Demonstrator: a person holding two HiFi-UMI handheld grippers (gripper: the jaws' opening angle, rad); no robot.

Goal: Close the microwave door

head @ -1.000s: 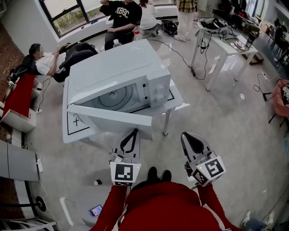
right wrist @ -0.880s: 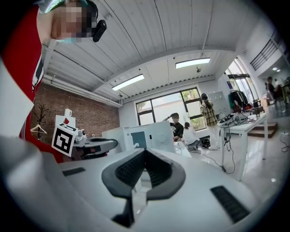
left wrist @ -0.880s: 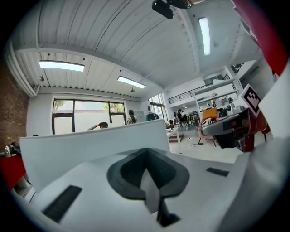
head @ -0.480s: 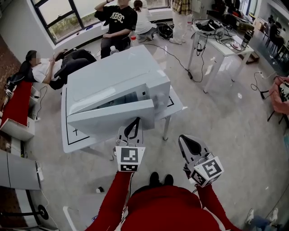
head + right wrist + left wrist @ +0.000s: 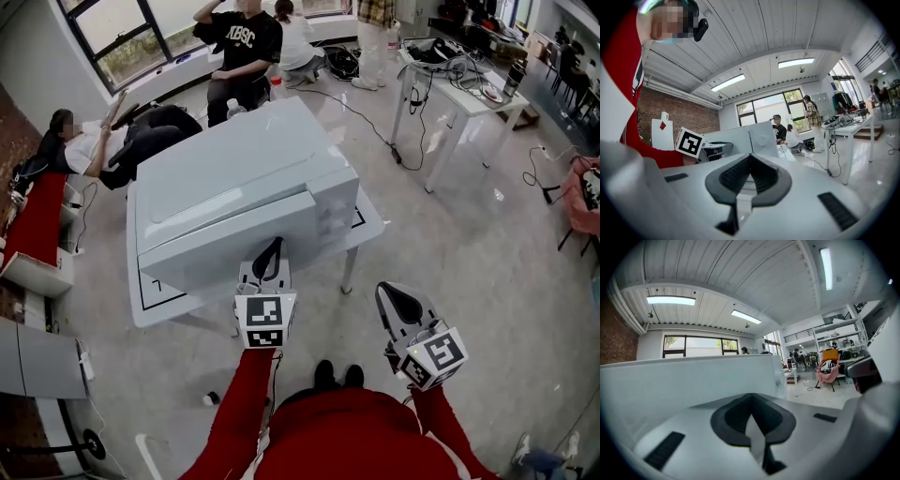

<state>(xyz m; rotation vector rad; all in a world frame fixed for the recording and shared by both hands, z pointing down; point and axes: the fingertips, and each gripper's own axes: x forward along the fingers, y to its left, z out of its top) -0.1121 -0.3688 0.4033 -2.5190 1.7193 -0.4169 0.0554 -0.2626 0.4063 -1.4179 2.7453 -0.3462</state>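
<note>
A white microwave (image 5: 234, 173) stands on a low white table (image 5: 370, 223). Its door (image 5: 220, 251) lies flat against the front, with no gap that I can see. My left gripper (image 5: 272, 247) is shut with nothing in it, and its tips rest against the door's lower right part. In the left gripper view the pale door (image 5: 684, 380) fills the space just beyond the left gripper (image 5: 751, 397). My right gripper (image 5: 397, 296) is shut and empty, held in the air right of the table. The right gripper view shows the microwave (image 5: 750, 136) beyond the right gripper (image 5: 750, 158).
A person (image 5: 94, 141) reclines on the floor behind the table and another person (image 5: 239, 42) sits by the window. A white desk (image 5: 459, 89) with cables stands at the back right. A red bench (image 5: 37, 211) lines the left wall.
The microwave door has swung from wide open to shut against the front. My left gripper moved forward with it, tips on the door. The right gripper barely moved.
</note>
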